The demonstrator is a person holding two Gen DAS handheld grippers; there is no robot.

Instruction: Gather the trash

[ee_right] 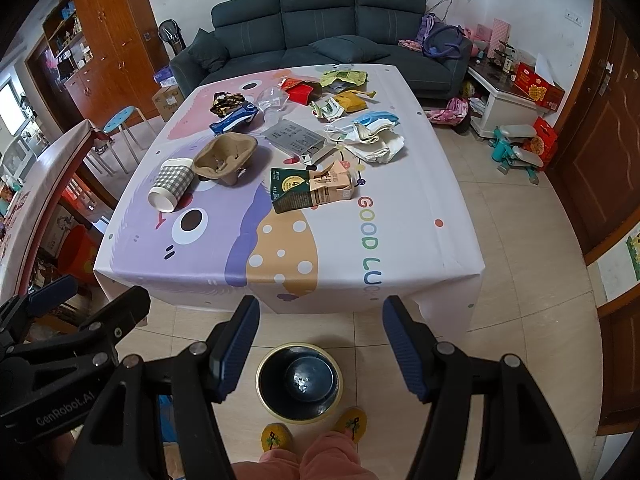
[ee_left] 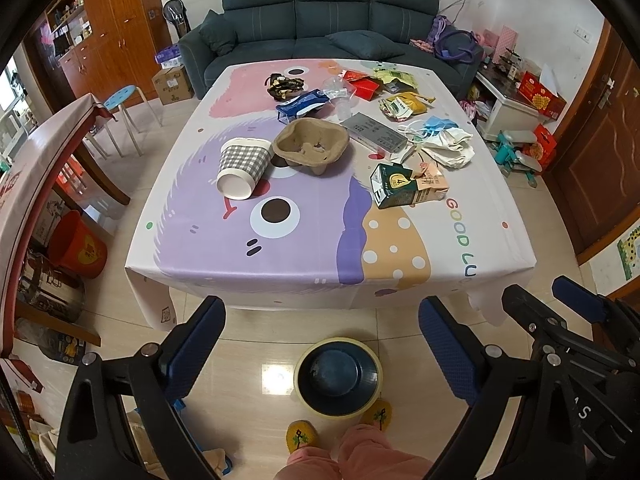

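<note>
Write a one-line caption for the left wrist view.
Open left gripper above empty bin, facing table strewn with trash.

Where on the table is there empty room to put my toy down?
The near half of the tablecloth is bare, from the front edge up to the checked cup and the green carton. Behind them it's crowded: cup tray, masks and wrappers up to the sofa side.

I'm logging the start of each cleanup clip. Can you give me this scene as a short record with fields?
surface: table with cartoon cloth
trash on it: checked paper cup lying on its side, cardboard cup tray, crushed green carton, face masks, wrappers at the far side
bin: dark bin on the floor, near the person's feet
left hand-held gripper: open, empty
right hand-held gripper: open, empty
</note>
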